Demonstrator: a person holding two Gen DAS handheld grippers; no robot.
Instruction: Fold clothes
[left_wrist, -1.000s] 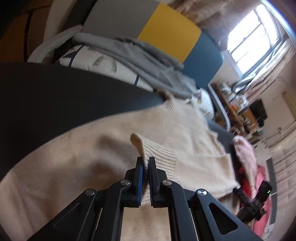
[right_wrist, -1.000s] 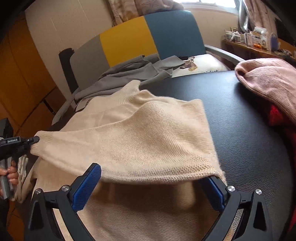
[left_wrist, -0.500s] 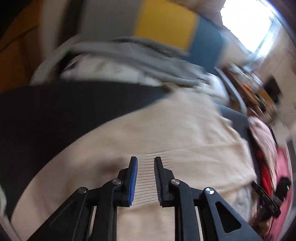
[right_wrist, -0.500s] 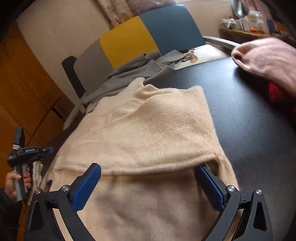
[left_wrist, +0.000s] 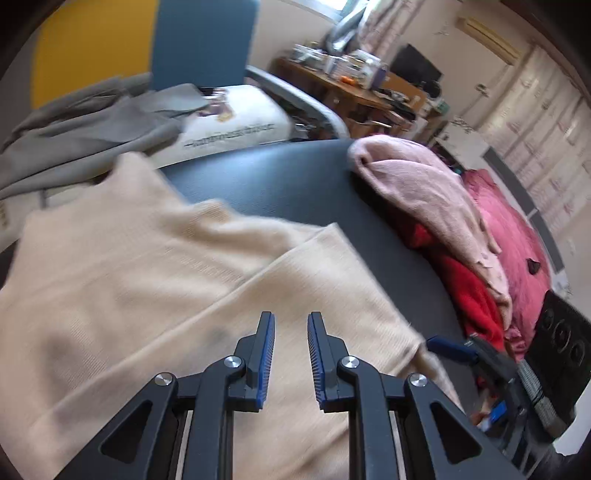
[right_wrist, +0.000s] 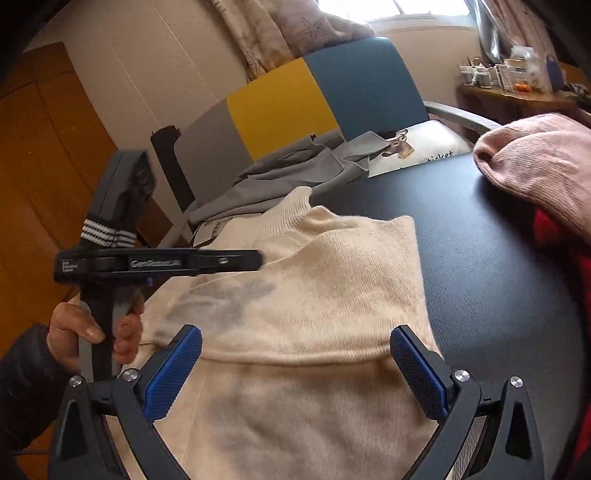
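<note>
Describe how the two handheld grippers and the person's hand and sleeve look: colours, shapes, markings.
Both grippers, left and right, are black, with triangular cut-outs, silver screws and blue ribbed pads. Seen side-on, the left gripper carries white lettering on its flat bar and a black-and-white striped band. The bare left hand emerges from a dark quilted sleeve.

The left gripper (left_wrist: 290, 325), fingers parted by a narrow gap and gripping nothing, is carried level by the person's left hand (right_wrist: 92, 334) on its handle, while the right gripper (right_wrist: 295, 354) hangs spread wide
</note>
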